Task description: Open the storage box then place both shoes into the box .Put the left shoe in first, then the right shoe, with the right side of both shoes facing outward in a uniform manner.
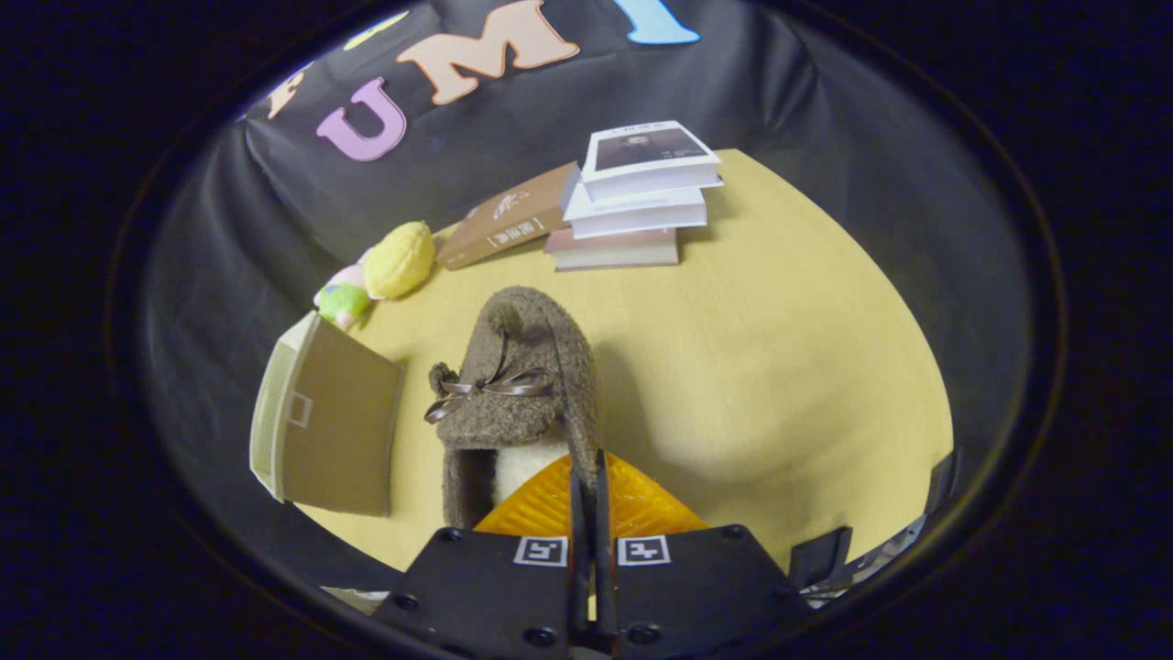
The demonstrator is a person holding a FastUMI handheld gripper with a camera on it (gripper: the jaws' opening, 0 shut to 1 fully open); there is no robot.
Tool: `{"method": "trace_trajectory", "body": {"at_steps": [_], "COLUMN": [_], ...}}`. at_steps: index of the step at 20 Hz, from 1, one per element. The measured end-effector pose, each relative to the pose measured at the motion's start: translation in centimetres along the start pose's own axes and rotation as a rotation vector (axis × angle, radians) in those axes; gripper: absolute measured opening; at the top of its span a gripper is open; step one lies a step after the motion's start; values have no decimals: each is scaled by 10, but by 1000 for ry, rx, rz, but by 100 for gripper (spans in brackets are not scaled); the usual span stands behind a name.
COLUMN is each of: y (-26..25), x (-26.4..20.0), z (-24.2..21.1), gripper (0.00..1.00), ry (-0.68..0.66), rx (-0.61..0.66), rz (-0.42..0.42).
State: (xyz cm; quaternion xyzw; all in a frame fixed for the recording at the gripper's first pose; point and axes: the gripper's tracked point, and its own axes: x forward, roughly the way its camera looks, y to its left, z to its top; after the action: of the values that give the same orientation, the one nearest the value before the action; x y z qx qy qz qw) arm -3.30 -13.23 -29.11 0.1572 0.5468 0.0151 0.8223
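Tongs (591, 477) pinch nearly closed on the heel rim of the fuzzy brown shoe (513, 385), its long axis running straight ahead, toe away, bow on top. Left of it stands the cardboard storage box (330, 426) — beyond, a yellow plush toy (399, 259) and stacked books (632, 197) on the desk (779, 367).

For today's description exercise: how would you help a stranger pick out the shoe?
Start at the wooden table. Just ahead of the hand-held gripper, whose fingers pinch its edge, hangs the shoe. It alone is brown, fuzzy and tied with a ribbon bow.
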Motion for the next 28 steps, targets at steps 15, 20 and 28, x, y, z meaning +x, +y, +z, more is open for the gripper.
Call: {"method": "trace_trajectory", "body": {"at_steps": [15, 20, 28], "y": [197, 269, 344], "x": [-29, -39, -1], "z": [14, 16, -14], "gripper": [6, 6, 6], "ry": [-72, -133, -144], "rx": [18, 19, 28], "rz": [90, 126, 101]}}
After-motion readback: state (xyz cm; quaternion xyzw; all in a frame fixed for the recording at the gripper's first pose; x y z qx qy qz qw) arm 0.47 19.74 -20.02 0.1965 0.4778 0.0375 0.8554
